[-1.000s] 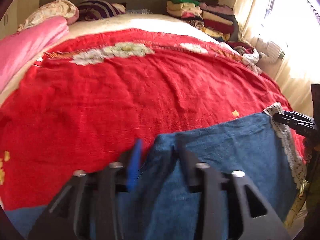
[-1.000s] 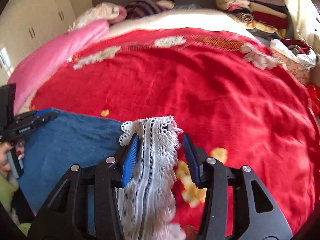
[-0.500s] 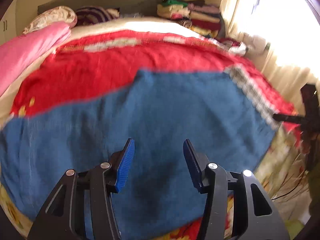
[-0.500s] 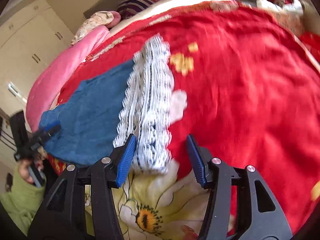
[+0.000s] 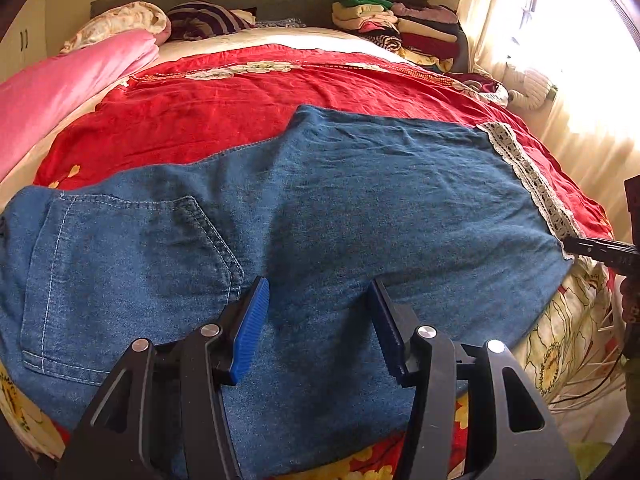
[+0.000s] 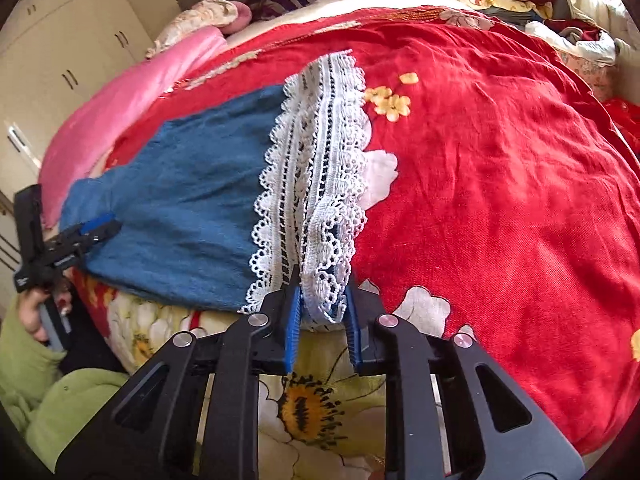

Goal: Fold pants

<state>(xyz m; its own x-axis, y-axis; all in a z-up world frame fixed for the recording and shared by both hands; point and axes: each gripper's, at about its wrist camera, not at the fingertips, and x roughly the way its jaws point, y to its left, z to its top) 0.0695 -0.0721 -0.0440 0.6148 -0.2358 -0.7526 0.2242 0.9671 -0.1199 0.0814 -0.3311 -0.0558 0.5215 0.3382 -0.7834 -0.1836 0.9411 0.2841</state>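
Here the blue pants (image 5: pixel 360 200) lie flat on the red blanket (image 5: pixel 224 104) on the bed, back pocket (image 5: pixel 132 264) up. White lace (image 6: pixel 316 168) trims the leg end. The left tool (image 5: pixel 318 316) hangs spread apart above them. The right tool (image 6: pixel 322 316) pinches the lace.

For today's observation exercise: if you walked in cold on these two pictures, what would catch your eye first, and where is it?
First, the blue pants spread flat across the red bedspread, back pocket at the near left. Next, the white lace hem at the leg end, its near corner pinched in the right gripper at the bed's edge. The left gripper hangs open over the denim.
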